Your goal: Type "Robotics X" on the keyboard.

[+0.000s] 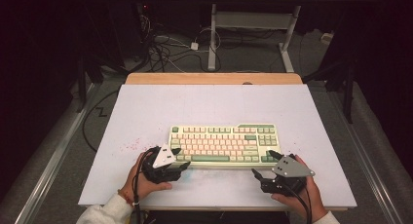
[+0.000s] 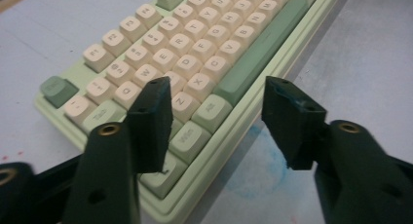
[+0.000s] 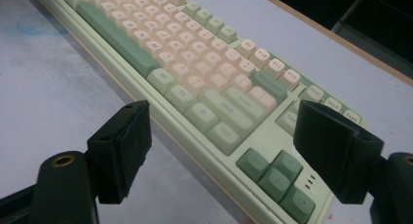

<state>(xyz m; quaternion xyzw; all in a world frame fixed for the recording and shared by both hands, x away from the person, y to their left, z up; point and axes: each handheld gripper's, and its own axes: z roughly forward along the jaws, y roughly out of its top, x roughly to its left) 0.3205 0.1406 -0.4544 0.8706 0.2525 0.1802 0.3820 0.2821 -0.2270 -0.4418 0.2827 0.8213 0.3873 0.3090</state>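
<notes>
A pale green keyboard (image 1: 224, 145) with cream and green keys lies on the white board, near its front edge. My left gripper (image 1: 181, 158) is at the keyboard's front left corner. In the left gripper view its jaws (image 2: 216, 87) stand apart, one over the lower left keys (image 2: 195, 48), the other over the bare board. My right gripper (image 1: 263, 162) is at the front right corner. In the right gripper view its jaws (image 3: 224, 109) are wide apart across the keyboard's (image 3: 195, 44) front edge beside the arrow keys. Neither gripper's pads press on anything.
The white board (image 1: 146, 112) covers a wooden table (image 1: 214, 78). A faint blue stain (image 2: 253, 170) marks the board in front of the keyboard, and red specks (image 1: 129, 146) lie left of it. Cables (image 1: 160, 48) and a desk frame (image 1: 253, 19) stand on the floor beyond.
</notes>
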